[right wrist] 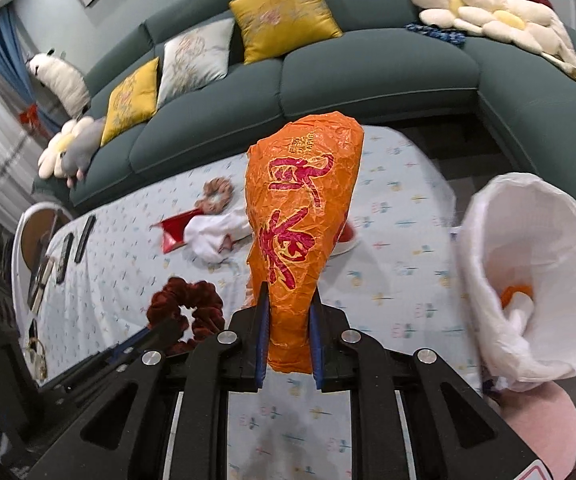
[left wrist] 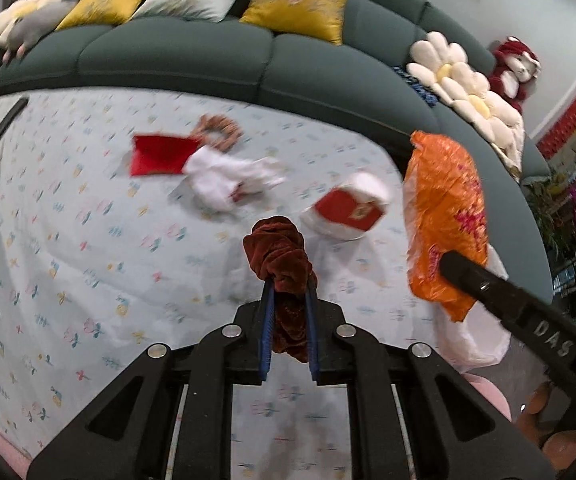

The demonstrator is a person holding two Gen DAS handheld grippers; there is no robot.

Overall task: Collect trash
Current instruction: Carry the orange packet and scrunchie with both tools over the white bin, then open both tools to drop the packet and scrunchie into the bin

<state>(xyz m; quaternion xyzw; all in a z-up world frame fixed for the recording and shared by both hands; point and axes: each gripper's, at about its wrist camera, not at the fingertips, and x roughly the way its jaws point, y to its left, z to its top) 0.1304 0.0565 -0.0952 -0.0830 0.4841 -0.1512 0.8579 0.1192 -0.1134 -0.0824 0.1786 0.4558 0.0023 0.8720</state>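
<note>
1. the orange wrapper [right wrist: 302,216] was up off the table, pinched at its lower end by the right gripper [right wrist: 288,340], blue pads narrow against the crinkled plastic.
2. just right of the wrapper sat the white bin bag [right wrist: 528,264], mouth open, a scrap of orange already lying inside.
3. left of the wrapper, the left gripper [left wrist: 290,320] was clamped on a dark red scrunchie [left wrist: 277,256], lifted clear of the floral tablecloth [left wrist: 67,240].
4. beyond the wrapper, nearer the green sofa [right wrist: 328,80], litter was left: a red packet [left wrist: 161,154], crumpled white tissue [left wrist: 223,178], a red-and-white box [left wrist: 348,208], and a second, paler scrunchie [left wrist: 217,130].
5. risks, as i read it: the wrapper was slick and held only by one end, so a quick swing toward the bag could let it slide free; the bag's soft rim could fold shut under a nudge; and the scrunchie may not be trash at all, so binning it would be a mistake.
</note>
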